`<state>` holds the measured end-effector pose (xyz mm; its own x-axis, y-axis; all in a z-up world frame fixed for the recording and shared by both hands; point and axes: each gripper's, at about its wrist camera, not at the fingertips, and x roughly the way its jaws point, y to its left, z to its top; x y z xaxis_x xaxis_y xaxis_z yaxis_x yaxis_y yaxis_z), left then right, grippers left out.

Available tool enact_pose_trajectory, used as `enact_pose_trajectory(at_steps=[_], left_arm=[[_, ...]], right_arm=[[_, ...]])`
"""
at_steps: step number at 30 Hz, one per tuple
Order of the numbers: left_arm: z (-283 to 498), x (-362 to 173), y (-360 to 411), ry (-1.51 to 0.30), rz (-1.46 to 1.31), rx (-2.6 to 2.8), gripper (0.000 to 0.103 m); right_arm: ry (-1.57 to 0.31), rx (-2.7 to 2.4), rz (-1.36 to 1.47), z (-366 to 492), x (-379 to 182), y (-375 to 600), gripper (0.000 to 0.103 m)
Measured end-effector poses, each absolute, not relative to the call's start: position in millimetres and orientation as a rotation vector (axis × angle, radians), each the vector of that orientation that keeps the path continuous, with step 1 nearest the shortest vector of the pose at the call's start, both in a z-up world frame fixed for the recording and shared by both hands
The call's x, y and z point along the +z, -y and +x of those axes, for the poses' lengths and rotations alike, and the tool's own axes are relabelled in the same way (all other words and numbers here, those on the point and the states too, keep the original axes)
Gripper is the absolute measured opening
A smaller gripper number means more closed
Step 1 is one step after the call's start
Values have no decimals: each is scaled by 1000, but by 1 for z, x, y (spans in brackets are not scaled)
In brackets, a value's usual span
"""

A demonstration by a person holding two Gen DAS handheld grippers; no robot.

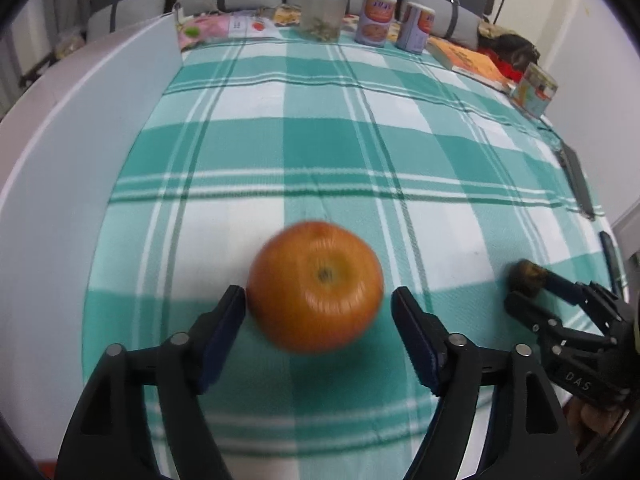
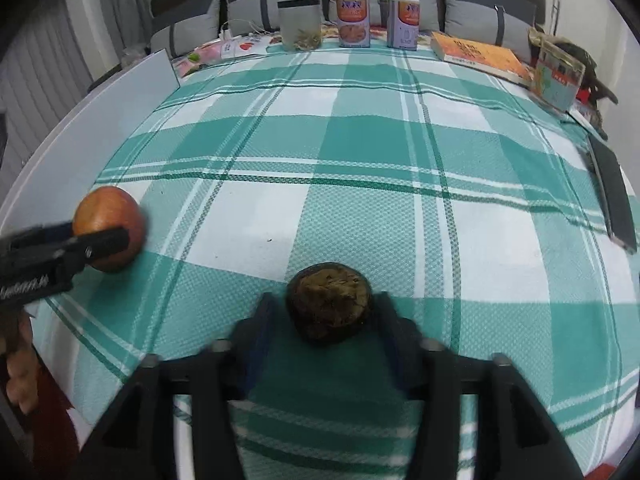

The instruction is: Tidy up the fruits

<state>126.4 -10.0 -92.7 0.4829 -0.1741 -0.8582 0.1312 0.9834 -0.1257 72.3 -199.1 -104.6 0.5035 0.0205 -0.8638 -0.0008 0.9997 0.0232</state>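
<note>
An orange-red round fruit lies on the green checked cloth between the fingers of my left gripper. The jaws are open; the left pad touches the fruit and a gap shows at the right pad. The fruit is blurred. It also shows in the right wrist view. A dark brown rough fruit sits between the open fingers of my right gripper, with small gaps on both sides. It also shows in the left wrist view, at the tips of the right gripper.
At the far edge stand a clear jar, two printed cans and an orange book. A small box and a dark flat bar lie at the right. A pale board borders the left.
</note>
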Motion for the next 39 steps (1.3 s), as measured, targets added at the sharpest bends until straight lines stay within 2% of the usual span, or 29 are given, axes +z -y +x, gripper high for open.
enact_pose_trajectory(at_steps=[1,2,14,22,28,39], left_arm=[[118,-92,8,-1046,-38,-185,84],[109,-92,4,-1042,-27,-177,85],[79,-119,-7,-1098,-21,-98,85],[76,-125,-1,-1072,28,-81,91],[75,-127,-1,-1054,36,-86,95],[69,-129,0,-1006,57,-99,97]], right_arm=[[-1033,0,16,66,-100,198,85],[-1029,-10,8,62,-98,196,87],[-1057,-9,1,12,-113,189,87],[-1049,-12,-37,10,-118,185,87],[-1047,1,-79,8,-125,177,102],[-1012,-2,-84,5,-127,176,103]])
